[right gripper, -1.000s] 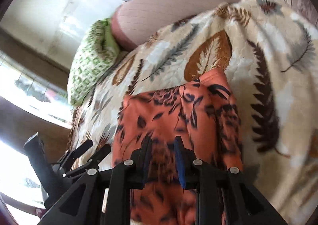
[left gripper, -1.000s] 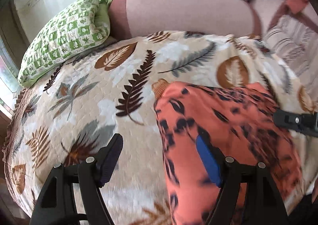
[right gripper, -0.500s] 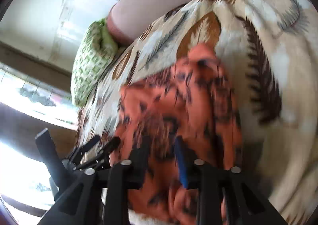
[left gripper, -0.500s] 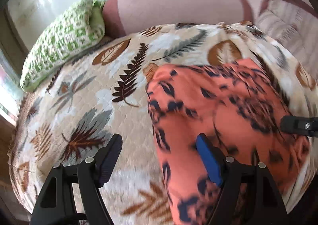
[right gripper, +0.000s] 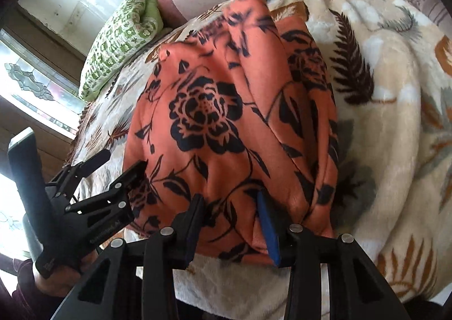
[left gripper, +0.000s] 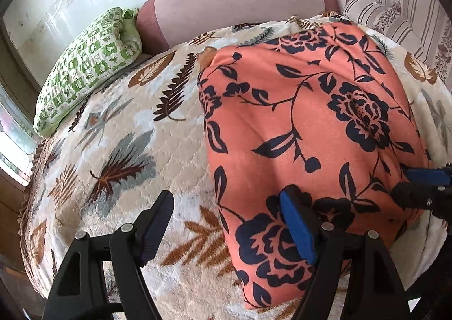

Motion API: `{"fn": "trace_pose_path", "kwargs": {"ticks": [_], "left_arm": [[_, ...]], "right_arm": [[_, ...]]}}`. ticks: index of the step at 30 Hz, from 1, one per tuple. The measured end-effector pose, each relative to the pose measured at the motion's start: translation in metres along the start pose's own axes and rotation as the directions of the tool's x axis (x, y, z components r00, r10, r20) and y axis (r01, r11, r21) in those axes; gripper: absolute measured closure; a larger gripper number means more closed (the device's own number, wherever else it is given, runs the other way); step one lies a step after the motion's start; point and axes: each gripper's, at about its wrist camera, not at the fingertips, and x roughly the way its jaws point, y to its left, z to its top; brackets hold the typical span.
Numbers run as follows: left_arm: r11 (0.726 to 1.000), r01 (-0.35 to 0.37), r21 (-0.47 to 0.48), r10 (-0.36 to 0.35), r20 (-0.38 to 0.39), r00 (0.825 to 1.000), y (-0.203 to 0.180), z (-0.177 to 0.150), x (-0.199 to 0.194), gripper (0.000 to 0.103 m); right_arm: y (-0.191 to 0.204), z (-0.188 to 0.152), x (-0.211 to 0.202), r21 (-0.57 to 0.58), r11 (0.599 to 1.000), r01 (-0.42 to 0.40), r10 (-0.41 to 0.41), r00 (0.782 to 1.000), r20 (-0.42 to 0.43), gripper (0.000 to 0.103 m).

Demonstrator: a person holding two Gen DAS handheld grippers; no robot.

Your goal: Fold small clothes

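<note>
An orange garment with dark flowers [left gripper: 305,128] lies folded on the leaf-patterned blanket [left gripper: 113,136]. My left gripper [left gripper: 226,226] is open wide over the garment's near left corner. Its blue-padded finger [left gripper: 296,232] is above the cloth and the other finger is above bare blanket. In the right wrist view the garment [right gripper: 226,122] fills the middle. My right gripper [right gripper: 231,224] stands part open at the garment's near edge, with cloth between the fingers but not pinched. A hand [right gripper: 50,272] holds the left gripper [right gripper: 118,164] at the garment's left side.
A green checked pillow [left gripper: 87,65] lies at the blanket's far left, beside a pink bolster [left gripper: 234,6]. A striped cushion [left gripper: 395,17] sits at the far right. A window [right gripper: 34,88] is off the bed's left side.
Both grippers have slid across the blanket, and the garment now fills more of each view. The right jaws, nearly closed on a pinch of cloth before, have spread apart.
</note>
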Motion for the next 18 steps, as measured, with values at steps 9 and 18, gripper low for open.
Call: {"fn": "trace_pose_path", "kwargs": {"ticks": [9, 18], "left_arm": [[0.999, 0.017, -0.033, -0.017, 0.003, 1.000, 0.001, -0.002, 0.001, 0.025], [0.998, 0.028, -0.059, -0.028, 0.000, 1.000, 0.005, -0.001, -0.007, 0.025]], "right_arm": [[-0.006, -0.005, 0.001, 0.014, 1.000, -0.024, 0.024, 1.000, -0.004, 0.061], [0.003, 0.000, -0.040, -0.060, 0.997, -0.038, 0.050, 0.976, 0.211, 0.053]]}}
